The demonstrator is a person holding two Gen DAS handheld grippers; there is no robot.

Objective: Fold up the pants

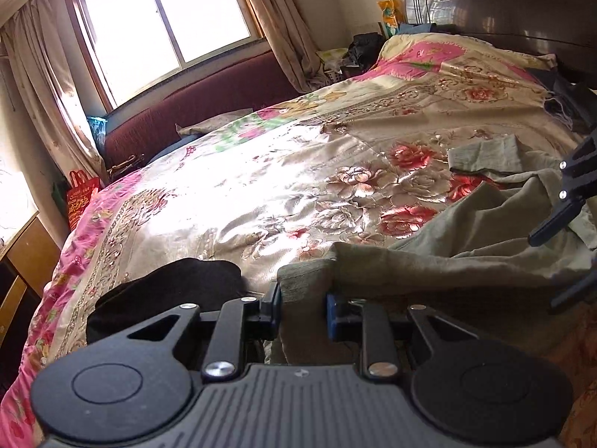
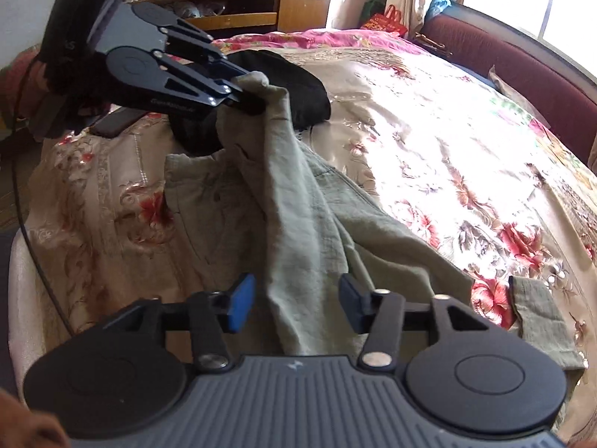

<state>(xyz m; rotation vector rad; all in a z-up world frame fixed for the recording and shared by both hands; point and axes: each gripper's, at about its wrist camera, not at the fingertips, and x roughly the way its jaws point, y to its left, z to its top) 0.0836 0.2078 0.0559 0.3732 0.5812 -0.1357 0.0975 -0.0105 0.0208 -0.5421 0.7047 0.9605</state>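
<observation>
Grey-green pants (image 1: 466, 246) lie crumpled on a floral bedspread (image 1: 231, 201). My left gripper (image 1: 303, 308) is shut on a bunched end of the pants and lifts it; in the right wrist view it (image 2: 253, 93) holds that end above the bed. My right gripper (image 2: 296, 304) is open, its blue pads (image 2: 240, 304) on either side of a raised ridge of the pants (image 2: 298, 224), not closed on it. The right gripper also shows at the right edge of the left wrist view (image 1: 559, 224). One pant leg end (image 2: 541, 321) lies flat at right.
A black garment (image 2: 294, 86) lies on the bed beside the held end, also in the left wrist view (image 1: 168, 291). A dark headboard (image 1: 503, 3), a maroon window bench (image 1: 209, 93), a wooden desk (image 2: 253, 11) and a red bag (image 1: 80, 198) surround the bed.
</observation>
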